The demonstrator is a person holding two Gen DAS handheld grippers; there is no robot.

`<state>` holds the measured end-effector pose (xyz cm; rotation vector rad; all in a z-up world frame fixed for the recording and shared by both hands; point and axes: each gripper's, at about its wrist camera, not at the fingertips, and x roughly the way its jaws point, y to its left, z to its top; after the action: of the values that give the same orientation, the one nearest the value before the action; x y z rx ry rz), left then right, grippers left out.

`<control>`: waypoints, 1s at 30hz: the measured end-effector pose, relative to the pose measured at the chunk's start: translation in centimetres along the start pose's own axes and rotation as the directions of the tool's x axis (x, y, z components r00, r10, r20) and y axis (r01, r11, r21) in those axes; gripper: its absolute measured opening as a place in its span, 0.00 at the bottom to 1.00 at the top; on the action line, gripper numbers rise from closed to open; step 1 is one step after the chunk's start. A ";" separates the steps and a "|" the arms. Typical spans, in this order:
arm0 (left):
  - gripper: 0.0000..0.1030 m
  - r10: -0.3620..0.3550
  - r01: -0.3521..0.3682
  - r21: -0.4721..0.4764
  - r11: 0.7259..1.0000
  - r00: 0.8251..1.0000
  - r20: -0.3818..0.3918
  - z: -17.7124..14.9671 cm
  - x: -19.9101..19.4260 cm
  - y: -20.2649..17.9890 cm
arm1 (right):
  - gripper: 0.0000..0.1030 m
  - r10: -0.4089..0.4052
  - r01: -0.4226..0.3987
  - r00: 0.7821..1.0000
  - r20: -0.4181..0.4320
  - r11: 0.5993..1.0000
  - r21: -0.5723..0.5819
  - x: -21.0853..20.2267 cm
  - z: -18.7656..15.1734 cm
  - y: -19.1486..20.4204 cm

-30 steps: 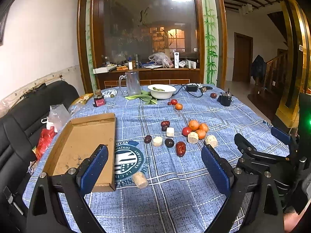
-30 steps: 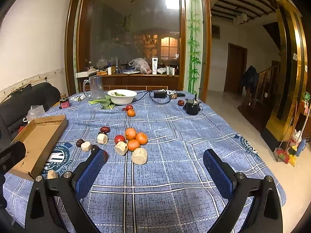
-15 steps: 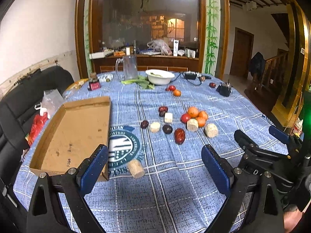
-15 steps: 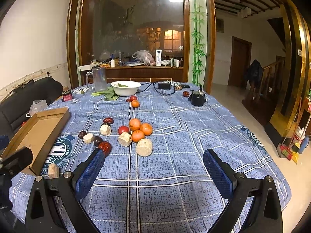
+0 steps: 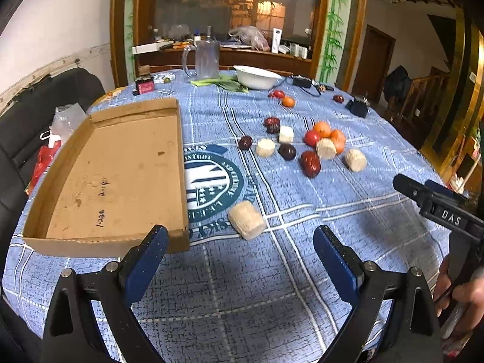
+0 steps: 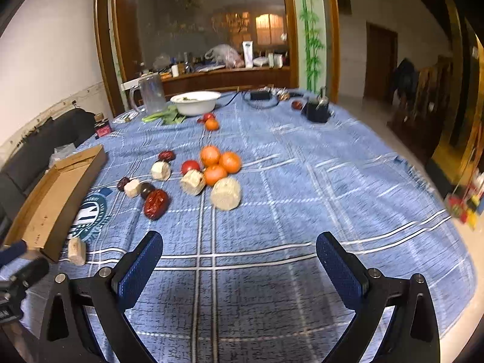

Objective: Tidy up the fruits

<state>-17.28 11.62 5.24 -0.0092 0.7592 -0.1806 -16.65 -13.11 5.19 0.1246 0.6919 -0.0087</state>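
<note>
Both my grippers hang over the near edge of the tabletop with nothing in them: the left gripper (image 5: 240, 249) has its jaws spread wide, and the right gripper (image 6: 239, 255) is just as wide open. Just ahead of the left one lies a pale chunk (image 5: 246, 224), alone, right beside the near right corner of the box (image 5: 45, 187). That box sits toward the left edge of the tabletop, and I see nothing in it, so I judge that the sorting has not begun. Further out, near the middle of the tabletop, is the main scatter: a big red date (image 6: 155, 203), more pale chunks, a dark plum (image 5: 286, 151), smaller dates, a tomato (image 6: 190, 167) and three oranges (image 6: 220, 165) touching one another. Beyond these, toward the far edge, a lone orange and tomato sit close together near a white bowl (image 6: 196, 103), a jug (image 5: 207, 60) and some greens. As I read it, every piece is still to be gathered, and the near chunk looks the easiest first pick.
</note>
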 end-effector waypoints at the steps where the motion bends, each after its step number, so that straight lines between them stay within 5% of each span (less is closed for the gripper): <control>1: 0.94 -0.005 0.005 0.011 1.000 1.000 -0.003 0.0 0.2 -0.3 | 0.99 0.007 -0.007 1.000 -0.006 1.000 -0.006 0.2 -0.1 0.2; 5: 0.91 -0.073 0.074 0.034 0.997 0.997 -0.021 0.5 0.9 -1.2 | 0.99 0.019 -0.020 1.000 -0.020 0.999 -0.050 0.9 -0.4 0.9; 10: 0.66 -0.082 0.085 0.040 0.996 0.994 -0.069 1.9 3.3 -1.4 | 0.99 0.052 -0.054 0.998 -0.028 0.997 -0.052 1.0 -0.4 1.1; 17: 0.64 -0.055 0.061 0.039 0.997 0.988 -0.141 2.2 6.0 -1.3 | 0.97 0.142 -0.144 0.989 -0.051 0.989 -0.033 1.5 1.1 0.7; 21: 0.29 0.012 -0.004 0.074 0.997 0.995 -0.102 2.1 5.5 -1.2 | 0.84 0.204 -0.203 0.974 -0.097 0.979 0.017 2.4 1.9 0.4; 30: 0.29 -0.097 0.097 -0.006 0.995 0.991 -0.088 1.5 5.0 1.0 | 0.79 0.250 -0.264 0.945 -0.211 0.964 -0.038 6.5 4.2 5.5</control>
<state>-12.53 11.67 2.87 -0.0399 0.8479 -0.2744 -8.67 -7.89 4.86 0.1533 0.8770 0.2815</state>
